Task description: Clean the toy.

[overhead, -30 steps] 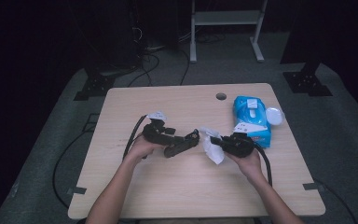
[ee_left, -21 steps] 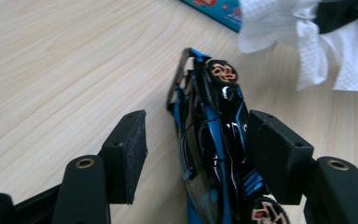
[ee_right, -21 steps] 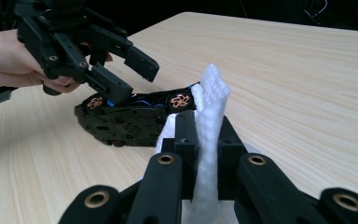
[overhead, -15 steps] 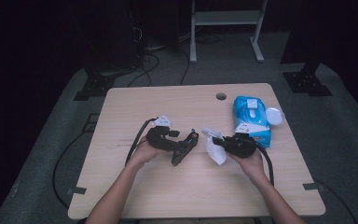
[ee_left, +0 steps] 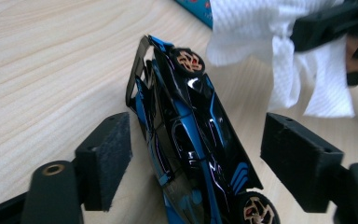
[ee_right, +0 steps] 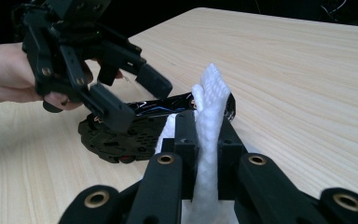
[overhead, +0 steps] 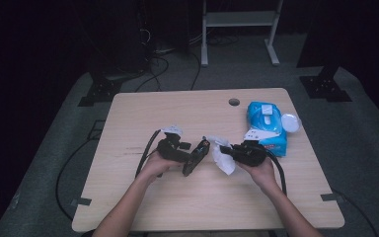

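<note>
The right gripper [ee_right: 200, 154] was clamped on a white wipe [ee_right: 209, 116], the left gripper [ee_left: 196, 154] stood wide around the toy car [ee_left: 191, 140]; wiping judged unfinished.

We can read no text, brand or number anywhere. The blue wipes pack [overhead: 268, 126] at the far right of the table [overhead: 177, 113] carries a white label, but its print is too small and blurred for us to make out. The toy car [ee_left: 191, 140] bears only blue and thin pink line markings, no letters or digits.
</note>
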Demonstrator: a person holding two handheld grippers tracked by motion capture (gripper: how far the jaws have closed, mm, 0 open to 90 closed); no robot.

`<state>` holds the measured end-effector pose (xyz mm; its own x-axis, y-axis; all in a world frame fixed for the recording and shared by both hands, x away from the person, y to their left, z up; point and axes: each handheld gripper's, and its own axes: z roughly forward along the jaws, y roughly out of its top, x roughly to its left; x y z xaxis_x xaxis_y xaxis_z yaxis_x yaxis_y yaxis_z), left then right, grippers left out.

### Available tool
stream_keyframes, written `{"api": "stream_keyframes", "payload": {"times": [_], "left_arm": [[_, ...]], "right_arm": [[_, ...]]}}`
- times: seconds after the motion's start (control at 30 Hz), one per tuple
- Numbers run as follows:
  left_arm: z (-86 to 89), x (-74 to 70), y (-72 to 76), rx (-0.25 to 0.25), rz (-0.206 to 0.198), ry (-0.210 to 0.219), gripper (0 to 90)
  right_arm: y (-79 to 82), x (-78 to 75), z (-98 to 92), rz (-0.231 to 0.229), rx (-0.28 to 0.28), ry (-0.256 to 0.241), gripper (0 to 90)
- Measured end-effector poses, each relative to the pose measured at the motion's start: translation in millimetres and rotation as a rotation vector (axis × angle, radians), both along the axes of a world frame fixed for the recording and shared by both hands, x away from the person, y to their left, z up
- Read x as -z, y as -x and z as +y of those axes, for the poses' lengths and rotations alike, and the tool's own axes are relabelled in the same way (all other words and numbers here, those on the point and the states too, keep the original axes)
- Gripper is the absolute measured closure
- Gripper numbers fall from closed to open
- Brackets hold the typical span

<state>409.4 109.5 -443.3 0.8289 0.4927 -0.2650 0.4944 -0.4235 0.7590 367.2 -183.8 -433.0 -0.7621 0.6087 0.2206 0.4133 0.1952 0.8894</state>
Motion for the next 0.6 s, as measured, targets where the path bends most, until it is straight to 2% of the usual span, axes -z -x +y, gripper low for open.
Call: {"api": "stream_keyframes", "payload": {"times": [0.03,0.1,0.13,0.23,0.37,0.43,0.6], "left_arm": [[-1.0,0.3,1.1,0.006,-0.019,-0.017,32.0],[-1.9,0.1,3.3,0.027,-0.047,-0.019,41.2],[-2.1,-1.3,4.0,0.037,-0.070,-0.031,42.4],[-3.1,-6.8,4.8,0.064,-0.136,-0.091,51.7],[-5.4,-11.6,1.4,0.100,-0.197,-0.160,60.4],[-6.3,-11.5,-1.0,0.117,-0.214,-0.190,61.0],[-8.3,-11.3,-3.8,0.123,-0.225,-0.193,60.9]], "right_arm": [[0.3,0.1,-0.8,0.004,0.004,-0.001,82.3],[0.2,0.4,-2.1,0.000,0.008,-0.002,82.3],[0.1,0.4,-2.7,0.000,0.010,-0.003,82.2],[-0.2,1.1,-3.6,0.000,0.014,-0.005,82.1],[-0.5,2.2,-2.3,0.001,0.016,-0.013,82.1],[-0.7,2.8,-2.0,0.001,0.015,-0.013,81.9],[-1.0,2.8,-4.3,0.003,0.022,-0.008,81.9]]}}
